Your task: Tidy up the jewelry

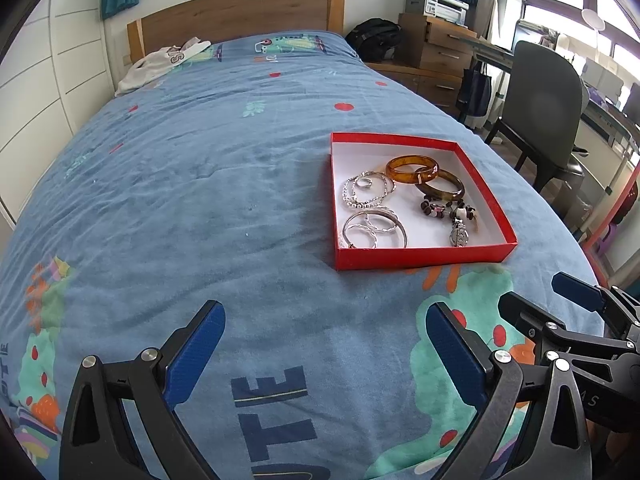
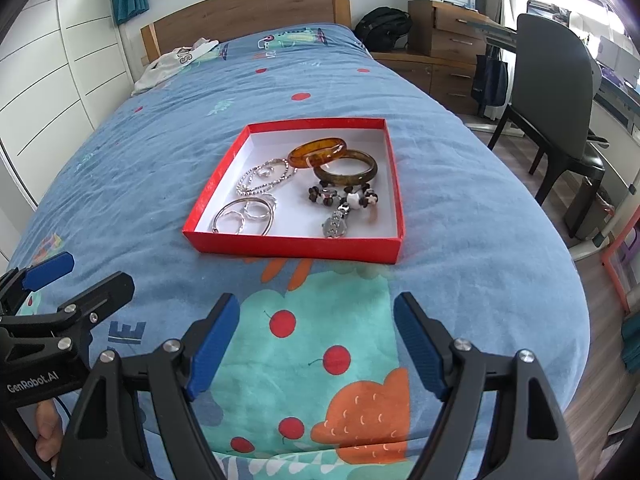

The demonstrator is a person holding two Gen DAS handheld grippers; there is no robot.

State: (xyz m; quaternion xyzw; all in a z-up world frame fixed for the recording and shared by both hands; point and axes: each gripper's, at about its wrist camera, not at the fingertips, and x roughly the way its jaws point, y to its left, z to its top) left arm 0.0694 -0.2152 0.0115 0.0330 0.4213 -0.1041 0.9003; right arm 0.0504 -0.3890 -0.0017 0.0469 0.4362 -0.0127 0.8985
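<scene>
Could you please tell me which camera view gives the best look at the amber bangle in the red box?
The right wrist view: the amber bangle sits near the frame's centre, leaning on the darker bangle. The left wrist view shows it off to the right, equally unobstructed.

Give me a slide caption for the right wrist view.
Open right hand-held gripper hovers over the bedspread before a red box of bangles, chains and beads.

Glossy amber bangle [image 2: 317, 151], cloth bedspread [image 2: 160, 152]
</scene>
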